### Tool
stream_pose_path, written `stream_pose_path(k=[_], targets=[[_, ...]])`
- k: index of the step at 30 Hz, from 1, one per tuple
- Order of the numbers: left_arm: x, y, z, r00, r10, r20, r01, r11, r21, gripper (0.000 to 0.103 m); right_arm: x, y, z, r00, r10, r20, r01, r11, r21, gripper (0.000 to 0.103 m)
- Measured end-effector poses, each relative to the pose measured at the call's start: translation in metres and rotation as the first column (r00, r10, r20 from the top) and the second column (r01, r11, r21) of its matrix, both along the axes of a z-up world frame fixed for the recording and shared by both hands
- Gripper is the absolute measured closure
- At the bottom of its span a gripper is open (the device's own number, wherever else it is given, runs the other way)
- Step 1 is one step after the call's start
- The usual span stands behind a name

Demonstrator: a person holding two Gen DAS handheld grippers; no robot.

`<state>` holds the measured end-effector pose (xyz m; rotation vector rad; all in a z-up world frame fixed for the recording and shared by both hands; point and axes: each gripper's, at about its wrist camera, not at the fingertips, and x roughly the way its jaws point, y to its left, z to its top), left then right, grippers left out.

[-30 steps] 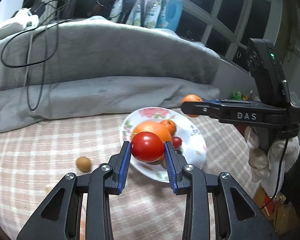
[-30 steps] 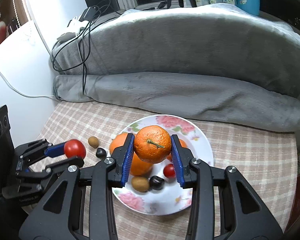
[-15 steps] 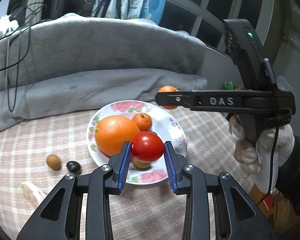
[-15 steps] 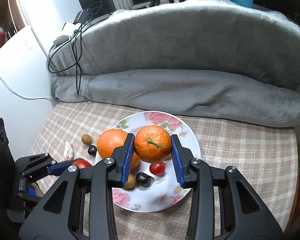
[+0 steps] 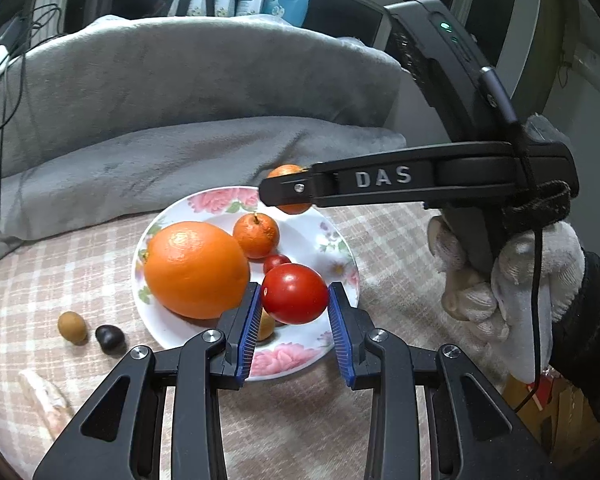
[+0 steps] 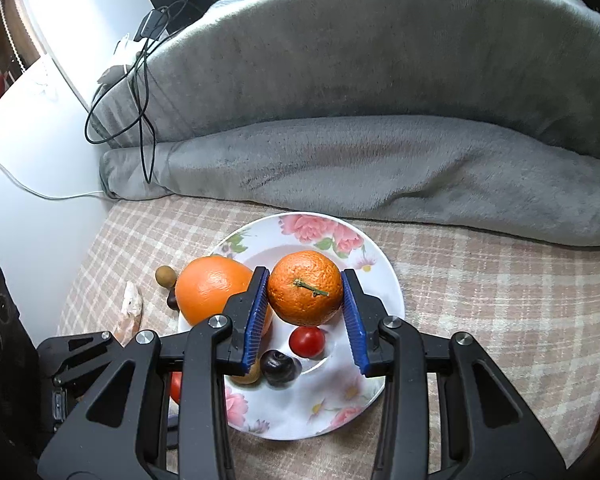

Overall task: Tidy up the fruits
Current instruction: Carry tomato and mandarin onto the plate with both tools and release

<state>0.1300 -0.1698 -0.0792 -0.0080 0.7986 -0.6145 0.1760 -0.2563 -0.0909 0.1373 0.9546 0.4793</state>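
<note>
My left gripper [image 5: 294, 322] is shut on a red tomato [image 5: 294, 293] and holds it over the near part of a floral plate [image 5: 339, 240]. The plate holds a large orange [image 5: 196, 268], a small tangerine [image 5: 256, 236] and a cherry tomato [image 5: 276, 261]. My right gripper [image 6: 305, 316] is shut on a mandarin [image 6: 304, 294] above the same plate [image 6: 379, 272], over a cherry tomato [image 6: 307, 341] and a dark fruit [image 6: 278, 366]. The right gripper also shows in the left wrist view [image 5: 286, 194], over the plate's far rim.
A small brown fruit [image 5: 72, 326] and a dark one [image 5: 110, 338] lie on the checked cloth left of the plate, with a pale scrap [image 5: 46, 396] nearer. A grey blanket [image 6: 379, 168] lies behind the plate. A white wall [image 6: 32, 184] stands at the left.
Both grippers have moved in closer over the plate with their fruits still held. The tomato now hangs over the plate's near side, the mandarin over its middle.
</note>
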Motion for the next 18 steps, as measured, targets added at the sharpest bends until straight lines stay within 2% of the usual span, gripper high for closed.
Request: stream_pose_path(k=[12, 14, 17, 18], targets=[[-0.0001, -0.0089, -0.0016, 1.000, -0.013, 0.016, 0.012, 0.999, 0.029, 0.071, 0.0046, -0.0030, -0.0041, 1.000, -0.007, -0.021, 0.007, 1.000, 0.022, 0.063], [0.0013, -0.0096, -0.0036, 1.000, -0.009, 0.016, 0.009, 0.999, 0.037, 0.070, 0.0043, -0.0032, -0.0031, 1.000, -0.012, -0.014, 0.012, 1.000, 0.018, 0.043], [0.0022, -0.0092, -0.0039, 1.000, -0.003, 0.019, 0.002, 0.999, 0.039, 0.052, 0.0023, -0.0046, 0.0005, 1.000, -0.020, 0.009, 0.020, 0.999, 0.025, 0.039], [0.0020, -0.0087, -0.0035, 1.000, -0.004, 0.021, 0.003, 0.999, 0.037, 0.049, 0.0021, -0.0051, 0.0021, 1.000, -0.021, 0.013, 0.020, 0.999, 0.028, 0.039]])
